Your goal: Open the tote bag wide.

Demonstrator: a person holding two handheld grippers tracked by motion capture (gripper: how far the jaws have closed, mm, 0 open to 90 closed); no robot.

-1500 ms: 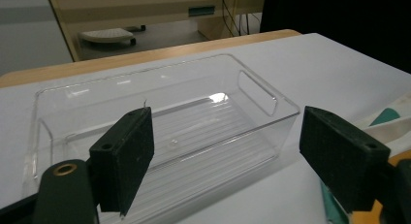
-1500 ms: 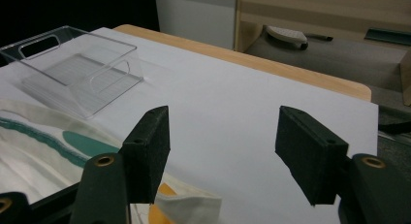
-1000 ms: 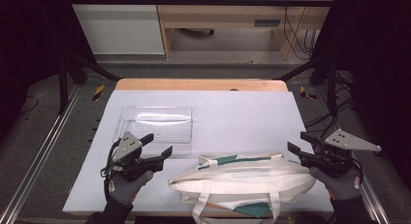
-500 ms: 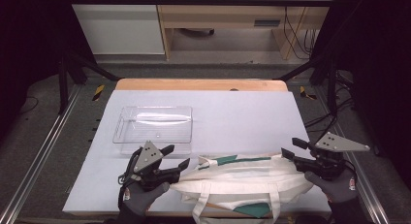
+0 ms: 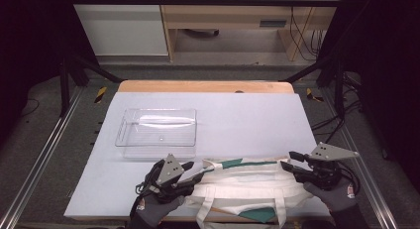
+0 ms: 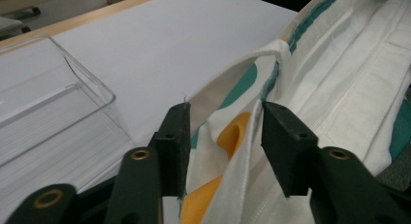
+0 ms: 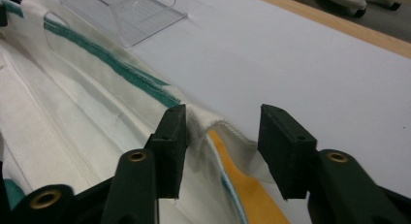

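Left gripper, right gripper low, level, jaws closing, half-wide, astride tote bag rim.

Lab: metal rig frame, cables

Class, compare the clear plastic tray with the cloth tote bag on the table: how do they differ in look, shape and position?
The clear plastic tray is see-through and stiff, keeping a box shape; the cloth tote bag is opaque white with green and orange, soft and creased.

The tray lies farther back, at the left, apart from both grippers; the bag lies at the near edge, between the left gripper and the right gripper.

Both rest on the white table.
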